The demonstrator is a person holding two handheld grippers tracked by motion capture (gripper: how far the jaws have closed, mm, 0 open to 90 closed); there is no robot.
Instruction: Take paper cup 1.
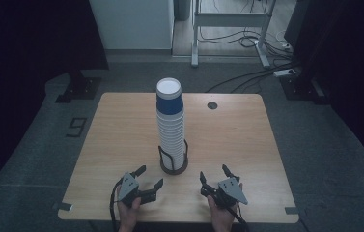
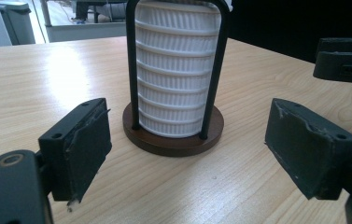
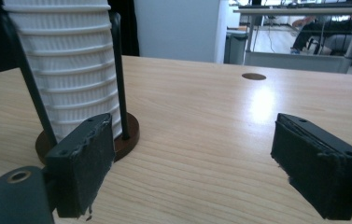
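Cup stack (image 1: 171,121): tall column of ribbed white cups, topped by a blue one with a white inside, standing upright near the bench (image 1: 121,130) centre, a little toward the near edge. Seated in a cup holder (image 1: 174,162) with a round dark-brown base and thin black uprights rising around the lowest cups. Seen close in the left gripper view (image 2: 176,70), framed by the holder's black hoop, base (image 2: 173,135) flat on the wood.

Left hand-held gripper (image 1: 148,181) at about 7 o'clock from the holder, close to the near bench edge, gripped by a hand (image 1: 130,212) coming in from below. Jaws spread wide, nothing between them, pointing toward the holder but apart from it. Same wide, empty gap in its own view (image 2: 187,149), with the holder straight ahead at 12 o'clock.

Right hand-held gripper (image 1: 214,179) at about 5 o'clock from the holder, likewise near the front edge and apart from the holder, held by the other hand (image 1: 220,215). Jaws parted, empty. In its own view (image 3: 187,163), stack and holder off at 10 o'clock (image 3: 64,65), bare wood between the pads.

Small round cable hole (image 1: 212,105) in the bench at about 1 o'clock from the stack, well apart from it.
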